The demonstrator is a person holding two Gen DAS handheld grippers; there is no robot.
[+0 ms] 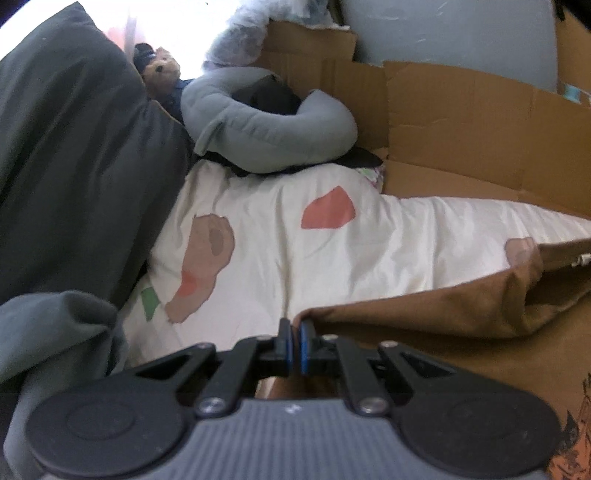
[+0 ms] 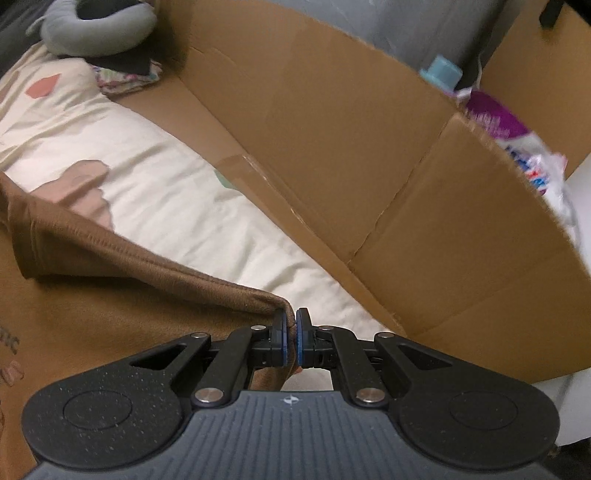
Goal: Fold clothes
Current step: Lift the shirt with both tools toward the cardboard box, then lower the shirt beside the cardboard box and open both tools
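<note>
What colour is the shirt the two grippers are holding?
The shirt is brown; the right wrist view shows it best.

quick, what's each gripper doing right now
left gripper: shut on an edge of the brown garment
right gripper: shut on another edge of the brown garment

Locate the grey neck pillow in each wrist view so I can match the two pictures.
Left wrist view: grey neck pillow upper centre, at the far end of the cream bedspread.
Right wrist view: grey neck pillow top left corner, partly cropped.
Shared landmark: the cardboard box beside it.
</note>
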